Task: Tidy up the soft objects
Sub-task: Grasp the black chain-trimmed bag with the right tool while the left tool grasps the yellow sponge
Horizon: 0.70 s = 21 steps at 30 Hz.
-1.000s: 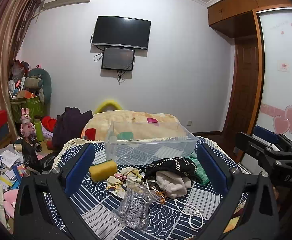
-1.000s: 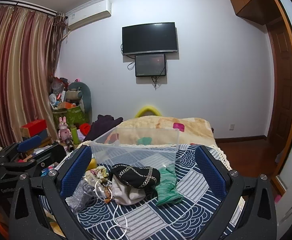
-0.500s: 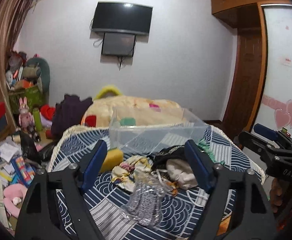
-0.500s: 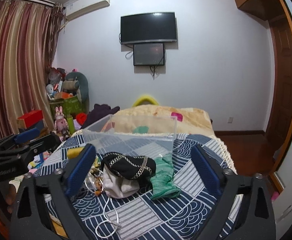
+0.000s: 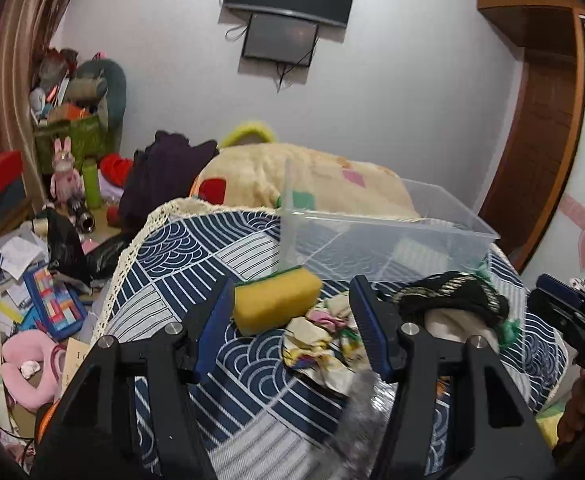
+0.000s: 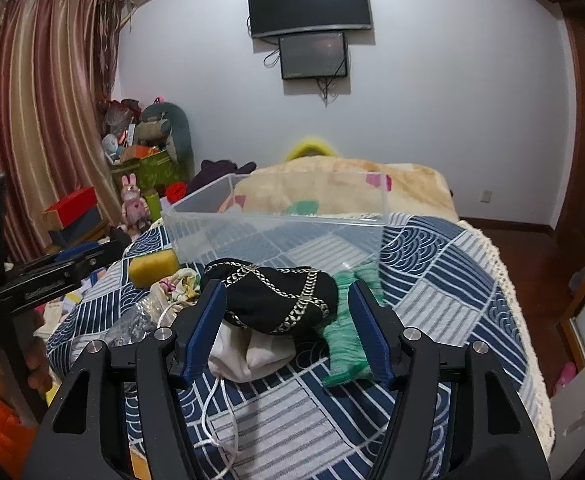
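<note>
A pile of soft things lies on the blue patterned bedspread (image 6: 444, 292) in front of a clear plastic bin (image 6: 276, 232). My left gripper (image 5: 292, 320) is open, its fingers on either side of a yellow sponge (image 5: 274, 304) and a floral cloth (image 5: 320, 338), above them. My right gripper (image 6: 286, 328) is open over a black cloth with chain trim (image 6: 276, 300), which lies on a white pouch (image 6: 248, 356). A green cloth (image 6: 348, 340) lies at its right finger. The bin (image 5: 380, 240) holds nothing that I can see.
A silvery plastic bag (image 5: 364, 412) and a white cord (image 6: 220, 412) lie at the bed's near edge. A beige quilt (image 6: 340, 188) is bunched behind the bin. The floor at left is strewn with books, toys and boxes (image 5: 24, 304).
Both grippers have moved forward and down toward the pile, and their fingers have narrowed. The left one has swung left toward the sponge. Nothing has been picked up.
</note>
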Motion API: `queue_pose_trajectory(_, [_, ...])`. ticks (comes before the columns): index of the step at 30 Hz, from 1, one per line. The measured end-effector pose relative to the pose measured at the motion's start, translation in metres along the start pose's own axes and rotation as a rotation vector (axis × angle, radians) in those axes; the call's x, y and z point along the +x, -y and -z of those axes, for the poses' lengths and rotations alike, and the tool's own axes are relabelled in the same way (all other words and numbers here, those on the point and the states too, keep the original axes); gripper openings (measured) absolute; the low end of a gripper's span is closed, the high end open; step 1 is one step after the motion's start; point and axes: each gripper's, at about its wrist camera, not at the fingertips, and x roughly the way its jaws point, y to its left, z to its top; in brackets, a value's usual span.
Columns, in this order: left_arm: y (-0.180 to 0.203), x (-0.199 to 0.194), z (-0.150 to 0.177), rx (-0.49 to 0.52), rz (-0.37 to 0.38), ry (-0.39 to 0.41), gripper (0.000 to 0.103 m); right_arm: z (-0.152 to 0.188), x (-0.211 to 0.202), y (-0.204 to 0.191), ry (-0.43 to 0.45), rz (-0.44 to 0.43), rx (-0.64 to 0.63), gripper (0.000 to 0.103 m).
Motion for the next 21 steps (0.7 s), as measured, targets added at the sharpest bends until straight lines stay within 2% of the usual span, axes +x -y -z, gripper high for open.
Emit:
queue_pose_trajectory(3, [-0.007,0.018,-0.002,-0.016,-0.025,-0.036,0.059,-0.005,0.008,-0.001,-0.011,-0.02,0.0,0.059])
queue_pose_trajectory(6, [-0.007,0.034,-0.005,-0.022,-0.026,-0.065,0.059,-0.011,0.017,-0.004,-0.026,-0.036,-0.013,0.053])
queue_pose_trajectory(13, [0.002,0.054,-0.006,0.015,-0.018,-0.11,0.06,-0.006,0.039,-0.009,-0.084,-0.082,-0.022,0.053])
queue_pose_trajectory(17, [0.0,0.066,-0.001,0.004,-0.062,-0.156,0.07,0.001,0.046,-0.006,-0.125,-0.096,-0.014,0.053])
queue_pose_trajectory(21, [0.0,0.072,0.0,0.012,-0.096,-0.169,0.071,0.003,0.044,-0.005,-0.137,-0.093,-0.017,0.053])
